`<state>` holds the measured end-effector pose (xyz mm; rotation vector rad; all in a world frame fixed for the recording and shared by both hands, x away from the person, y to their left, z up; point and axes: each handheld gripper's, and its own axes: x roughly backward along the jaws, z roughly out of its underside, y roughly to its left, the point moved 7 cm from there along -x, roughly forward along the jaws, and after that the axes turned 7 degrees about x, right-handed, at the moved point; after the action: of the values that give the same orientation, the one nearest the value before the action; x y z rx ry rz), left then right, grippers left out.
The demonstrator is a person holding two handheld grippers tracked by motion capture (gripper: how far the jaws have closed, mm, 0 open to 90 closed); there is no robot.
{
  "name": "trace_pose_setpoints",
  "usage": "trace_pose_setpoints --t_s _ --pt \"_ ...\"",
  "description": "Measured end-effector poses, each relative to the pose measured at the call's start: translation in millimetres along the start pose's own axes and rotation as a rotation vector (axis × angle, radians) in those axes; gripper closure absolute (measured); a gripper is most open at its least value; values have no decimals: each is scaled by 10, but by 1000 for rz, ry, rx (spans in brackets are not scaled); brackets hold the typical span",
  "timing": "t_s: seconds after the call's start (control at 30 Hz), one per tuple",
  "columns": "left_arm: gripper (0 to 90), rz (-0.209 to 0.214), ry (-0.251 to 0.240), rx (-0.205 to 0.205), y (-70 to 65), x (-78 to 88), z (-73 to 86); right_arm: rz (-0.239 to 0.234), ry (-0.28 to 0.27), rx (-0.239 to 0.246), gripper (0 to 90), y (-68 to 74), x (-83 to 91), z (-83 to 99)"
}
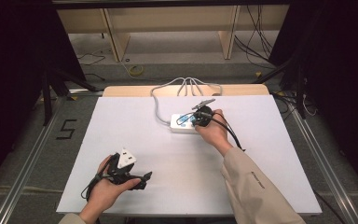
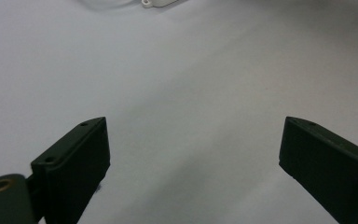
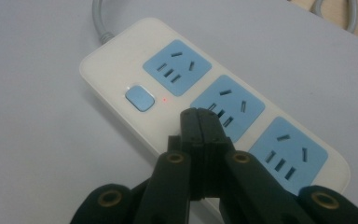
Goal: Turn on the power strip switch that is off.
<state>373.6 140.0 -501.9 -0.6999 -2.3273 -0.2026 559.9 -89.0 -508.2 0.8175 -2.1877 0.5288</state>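
- Left tool (image 1: 142, 179) sits low at the near edge of the desk (image 1: 121, 121), held in the person's left hand (image 1: 105, 191).
- Its two black jaws stand wide apart, with nothing between them.
- In the left gripper view, bare white desk (image 2: 182, 93) lies between those jaws.
- A grey three-cornered plate (image 1: 126, 158) sits on top of the left tool.
- Farther off, near the middle of the desk, the right hand (image 1: 213, 133) holds the right tool (image 1: 196, 122).
- The sleeve (image 1: 254, 186) on that arm is a light tan colour.
- The right tool (image 3: 198, 116) has its jaws pressed tight together, with nothing held between them.
- Its closed tip is right over the white power strip (image 3: 116, 60), beside the middle socket (image 3: 235, 105). I cannot tell if the tip touches the strip.
- The power strip (image 1: 179, 128) lies flat on the desk, just under the right tool.
- It has three blue sockets in a row and one blue button (image 3: 140, 98).
- A tiny red light (image 3: 165, 99) glows just beside the button.
- A grey cord (image 3: 100, 23) comes out of the far end of the strip.
- In the high view, the cord (image 1: 156, 105) runs to the back edge of the desk.
- Past the desk, more cables (image 1: 256, 51) lie on the floor (image 1: 177, 51).
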Motion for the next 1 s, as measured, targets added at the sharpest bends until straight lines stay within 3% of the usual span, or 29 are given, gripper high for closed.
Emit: trace_pose_setpoints --t_s 1.0 --pt "82 -1 0 2 -9 -1 1 10 29 2 900 4 -9 -22"
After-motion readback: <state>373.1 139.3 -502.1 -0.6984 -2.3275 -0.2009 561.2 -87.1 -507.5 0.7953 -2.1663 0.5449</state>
